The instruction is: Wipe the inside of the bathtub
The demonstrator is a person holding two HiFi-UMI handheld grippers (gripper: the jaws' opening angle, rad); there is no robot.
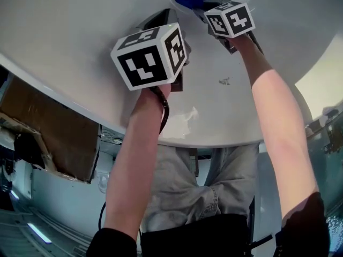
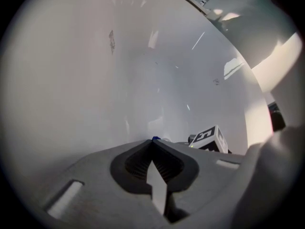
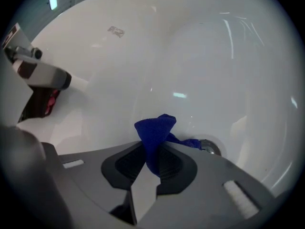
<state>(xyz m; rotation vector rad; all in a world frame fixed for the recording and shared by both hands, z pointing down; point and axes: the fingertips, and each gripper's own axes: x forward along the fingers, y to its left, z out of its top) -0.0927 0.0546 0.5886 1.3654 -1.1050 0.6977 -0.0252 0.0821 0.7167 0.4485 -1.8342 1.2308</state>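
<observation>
Low on the tub point(image 1: 80, 25) floor, beside the drain point(image 3: 212, 148), a blue cloth point(image 3: 155, 130) is pinched by the right gripper point(image 3: 157, 144), whose jaws are closed on a bunched fold of it. One end is pushed up above the jaws in a peak and the rest is trailed toward the drain, so only a small part appears to be pressed to the surface. It may be judged that the cloth is held this way so that it can be dragged over the enamel by the outstretched arm. The left gripper point(image 2: 153, 142) is held just beside the right one, nearer the tub's near rim, with its jaws brought together and nothing between them; no part in the wiping seems to be taken by it. The tub is seen to be white and glossy, streaked with reflected light, and a few small dark specks point(image 1: 224, 81) are shown on its wall, probably yet to be wiped.
</observation>
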